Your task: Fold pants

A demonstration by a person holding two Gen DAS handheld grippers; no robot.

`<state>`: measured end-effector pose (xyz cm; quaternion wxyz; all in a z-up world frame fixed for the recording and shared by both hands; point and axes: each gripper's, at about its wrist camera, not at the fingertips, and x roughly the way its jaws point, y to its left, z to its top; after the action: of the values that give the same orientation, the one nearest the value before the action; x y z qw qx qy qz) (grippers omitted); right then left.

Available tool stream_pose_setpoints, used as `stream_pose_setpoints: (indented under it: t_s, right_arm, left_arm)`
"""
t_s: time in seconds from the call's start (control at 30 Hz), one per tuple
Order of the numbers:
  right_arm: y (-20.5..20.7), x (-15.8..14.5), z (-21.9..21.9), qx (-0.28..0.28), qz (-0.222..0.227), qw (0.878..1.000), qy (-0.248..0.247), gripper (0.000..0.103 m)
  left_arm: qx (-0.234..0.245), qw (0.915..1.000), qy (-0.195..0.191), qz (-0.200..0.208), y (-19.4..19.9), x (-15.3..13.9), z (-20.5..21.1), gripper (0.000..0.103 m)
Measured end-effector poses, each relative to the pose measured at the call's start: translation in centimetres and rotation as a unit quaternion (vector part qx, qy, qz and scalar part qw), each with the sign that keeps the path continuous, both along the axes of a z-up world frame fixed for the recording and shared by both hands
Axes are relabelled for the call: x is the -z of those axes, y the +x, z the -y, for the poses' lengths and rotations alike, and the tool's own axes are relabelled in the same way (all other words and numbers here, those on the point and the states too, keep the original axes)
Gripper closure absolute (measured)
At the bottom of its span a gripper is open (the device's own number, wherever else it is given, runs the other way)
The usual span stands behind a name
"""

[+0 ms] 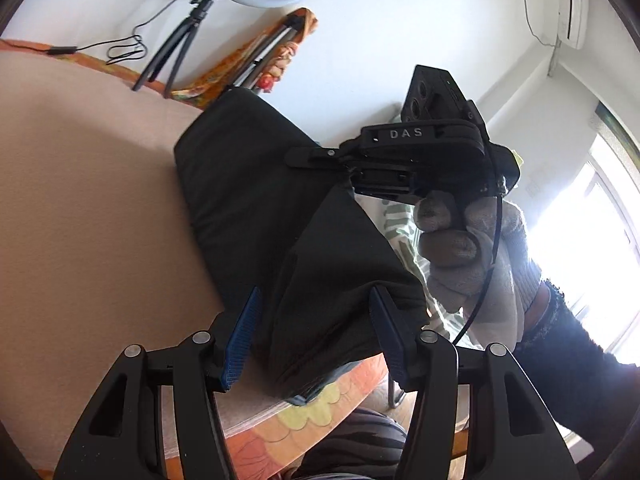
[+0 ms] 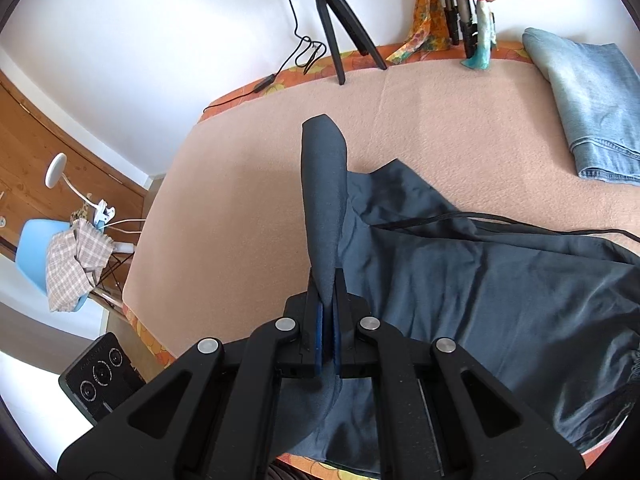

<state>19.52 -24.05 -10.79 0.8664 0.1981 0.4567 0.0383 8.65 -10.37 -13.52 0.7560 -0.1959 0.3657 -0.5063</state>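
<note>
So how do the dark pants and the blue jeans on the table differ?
The dark slate-coloured pants lie rumpled and half folded, one edge pinched in the right gripper; the light blue denim jeans sit neatly folded at the far corner, untouched. The pants are smooth thin fabric, the jeans heavier denim. Both rest on the peach cloth-covered table.

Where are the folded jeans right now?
In the right wrist view, the jeans lie at the table's far right, beyond the dark pants.
</note>
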Motion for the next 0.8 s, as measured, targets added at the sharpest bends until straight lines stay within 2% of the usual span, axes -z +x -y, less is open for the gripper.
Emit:
stream_pose_setpoints:
  t_s: [0.23,0.43,0.53,0.6,0.67,0.8]
  right_arm:
    - [-3.4,-2.1,6.3,0.037,0.014,0.999,-0.006,0.099]
    - [-6.4,-1.7,12.5,0.068,-0.001,0.998,-0.018,0.099]
    - [-8.3,-0.5,16.3,0.095,-0.013,0.995,-0.013,0.099]
    - [-9.7,0.6,18.6,0.119,-0.018,0.993,-0.004,0.099]
    - [-10.9,1.8,21.1,0.132,-0.012,0.991,0.035,0.099]
    - [-12.1,3.0,23.3,0.133,0.02,0.986,0.099,0.099]
  left_arm:
    - [0.077,0.9969,0.013,0.009,-0.5,-1.2,8.3,0.048]
    - [0.152,0.987,0.051,0.003,-0.8,-0.5,15.5,0.048]
    - [0.181,0.9807,0.072,0.018,-2.4,-0.7,16.7,0.048]
    - [0.18,0.9799,0.081,0.028,-2.6,-1.0,16.5,0.048]
    - [0.176,0.9798,0.086,0.039,-2.5,-1.5,15.8,0.048]
    - [0.16,0.9757,0.128,0.077,-3.4,-2.0,14.4,0.048]
